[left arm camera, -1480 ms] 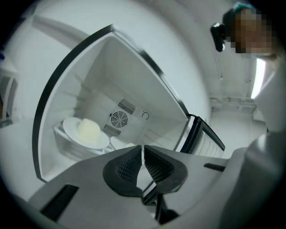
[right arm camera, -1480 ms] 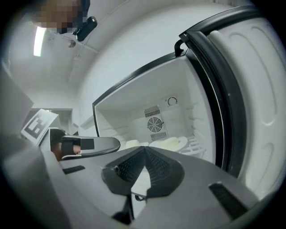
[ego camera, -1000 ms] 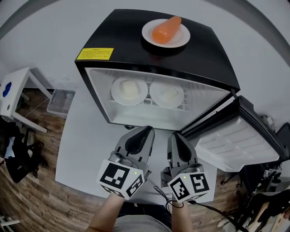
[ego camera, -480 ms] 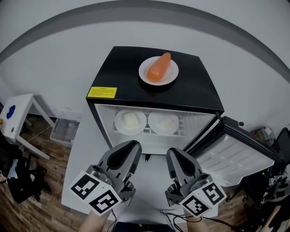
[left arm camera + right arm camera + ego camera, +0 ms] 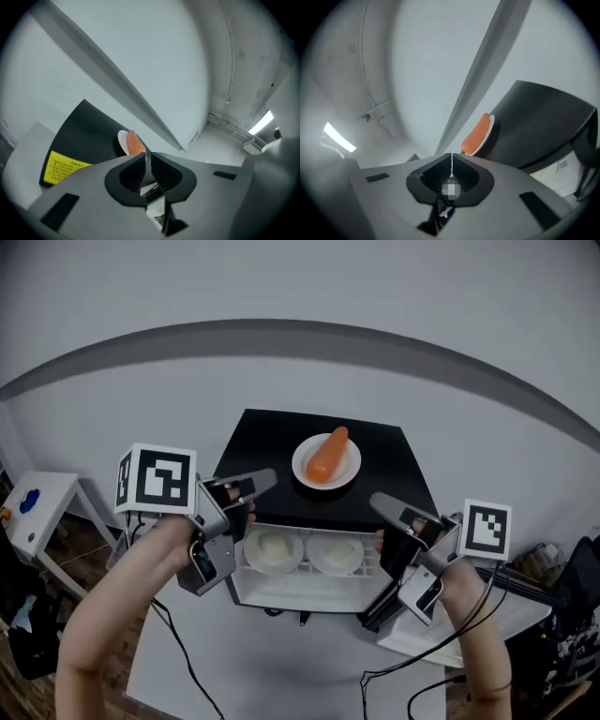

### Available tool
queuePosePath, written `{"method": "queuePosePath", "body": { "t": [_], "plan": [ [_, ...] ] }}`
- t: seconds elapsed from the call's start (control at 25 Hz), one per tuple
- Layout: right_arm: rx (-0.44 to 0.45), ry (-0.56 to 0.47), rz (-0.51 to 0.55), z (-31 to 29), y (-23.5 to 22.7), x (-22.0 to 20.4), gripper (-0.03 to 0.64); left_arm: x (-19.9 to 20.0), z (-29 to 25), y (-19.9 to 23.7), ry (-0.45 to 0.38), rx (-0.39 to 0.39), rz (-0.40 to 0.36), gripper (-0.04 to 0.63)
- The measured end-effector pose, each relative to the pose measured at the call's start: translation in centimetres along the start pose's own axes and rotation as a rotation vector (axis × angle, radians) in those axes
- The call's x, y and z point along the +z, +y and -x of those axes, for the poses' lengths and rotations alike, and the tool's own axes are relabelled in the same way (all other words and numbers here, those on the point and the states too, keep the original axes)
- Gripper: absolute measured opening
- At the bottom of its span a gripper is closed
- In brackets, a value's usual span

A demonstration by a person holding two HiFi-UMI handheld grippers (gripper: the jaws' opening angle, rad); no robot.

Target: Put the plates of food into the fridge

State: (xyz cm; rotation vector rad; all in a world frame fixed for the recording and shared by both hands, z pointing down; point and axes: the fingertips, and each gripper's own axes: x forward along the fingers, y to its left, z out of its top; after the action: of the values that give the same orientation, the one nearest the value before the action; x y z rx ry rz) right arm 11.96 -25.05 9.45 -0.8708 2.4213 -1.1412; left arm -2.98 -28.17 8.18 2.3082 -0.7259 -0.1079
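A small black fridge (image 5: 375, 498) stands on a grey table with its door (image 5: 427, 638) swung open to the right. Two white plates of pale food (image 5: 273, 550) (image 5: 334, 553) lie side by side on its shelf. On the fridge top a white plate (image 5: 325, 462) carries an orange sausage-shaped food (image 5: 328, 455), also seen in the left gripper view (image 5: 134, 141) and the right gripper view (image 5: 477, 133). My left gripper (image 5: 264, 479) is raised at the fridge's left top corner, shut and empty. My right gripper (image 5: 380, 503) is raised at the right top corner, shut and empty.
A white stool (image 5: 33, 514) with a blue object stands at the left over a wooden floor. Cables hang from both grippers across the grey table (image 5: 178, 662). A yellow label (image 5: 62, 167) sits on the fridge top's front left. A grey wall with a darker band (image 5: 300, 338) runs behind.
Both grippers rose from low in front of the open fridge to the level of its top and spread apart, rolling sideways. The head view tilted up toward the wall.
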Motion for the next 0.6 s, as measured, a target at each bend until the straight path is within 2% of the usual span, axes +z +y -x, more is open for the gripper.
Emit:
{"method": "queuePosePath", "body": {
  "t": [0.08,0.2,0.28,0.4,0.6],
  "plan": [
    [-0.044,0.016,-0.017,-0.8,-1.0,1.8,0.015,1.6,-1.6,1.3,0.056,0.037,0.012,0.018],
    [-0.072,0.066,-0.101,-2.3,-3.1,4.3,0.017,3.4,-4.7,3.7,0.139,0.089,0.085,0.018],
    [-0.105,0.092,-0.109,-3.2,-4.3,5.8,0.017,4.4,-6.3,5.1,0.178,0.126,0.109,0.037],
    [-0.149,0.109,-0.096,-3.4,-4.7,6.1,0.017,4.5,-6.6,5.9,0.245,0.191,0.081,0.086],
    [-0.126,0.151,-0.078,-4.1,-3.7,5.4,0.031,3.3,-6.7,6.9,0.371,0.274,-0.008,0.123]
  ]
}}
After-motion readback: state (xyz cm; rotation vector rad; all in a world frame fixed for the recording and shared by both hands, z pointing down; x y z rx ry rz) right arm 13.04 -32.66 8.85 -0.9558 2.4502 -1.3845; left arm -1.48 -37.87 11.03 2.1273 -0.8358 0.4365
